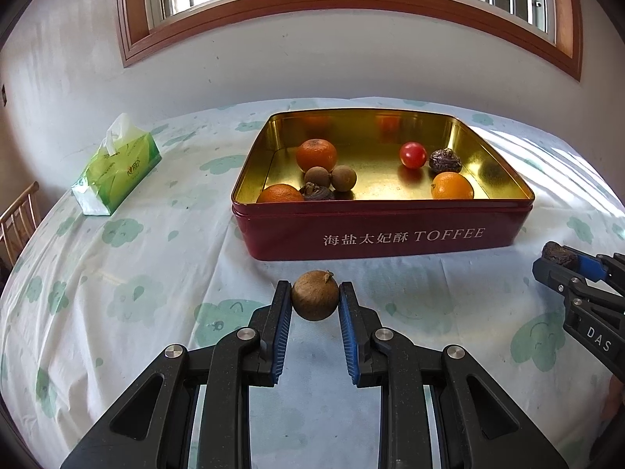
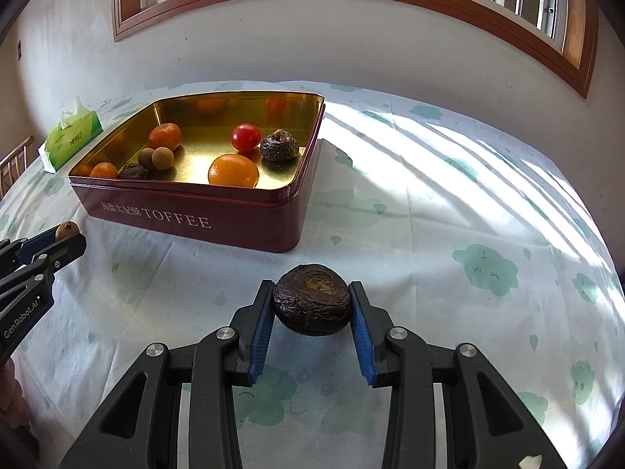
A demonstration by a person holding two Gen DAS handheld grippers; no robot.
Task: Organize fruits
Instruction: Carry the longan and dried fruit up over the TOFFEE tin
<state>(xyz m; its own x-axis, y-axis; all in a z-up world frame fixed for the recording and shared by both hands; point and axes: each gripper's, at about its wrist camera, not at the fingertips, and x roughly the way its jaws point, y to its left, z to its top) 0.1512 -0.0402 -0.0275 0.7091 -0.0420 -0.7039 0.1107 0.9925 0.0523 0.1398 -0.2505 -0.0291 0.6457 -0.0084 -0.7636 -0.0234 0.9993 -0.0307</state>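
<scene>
1. The table [image 1: 117,265], under a pale cloth printed with green clouds, is bearing everything; a green tissue pack [image 1: 117,166] is lying at about ten o'clock in the left wrist view.
2. The red toffee tin [image 1: 375,230] is sitting open at twelve o'clock from the left gripper, and at about eleven o'clock in the right wrist view. It is already holding three oranges [image 1: 316,154], one red tomato-like fruit [image 1: 413,154], two small brown round fruits [image 1: 343,178] and two dark wrinkled ones [image 1: 445,161], loosely spread rather than grouped.
3. Judging by that, the sorting is looking well along: most fruit is lying inside the tin, and two pieces are still needing to go in. No other loose fruit is showing on the cloth.
4. The right gripper [image 2: 312,306] is clenching the dark wrinkled fruit [image 2: 311,301], its blue pads pressing both sides, just short of the tin's near wall.
5. The left gripper [image 1: 315,296] is closing narrowly on the small brown fruit [image 1: 315,295], gripped at its sides, with the tin straight ahead at twelve o'clock.
6. Each gripper is showing at the edge of the other's view, fruit in its tips.
</scene>
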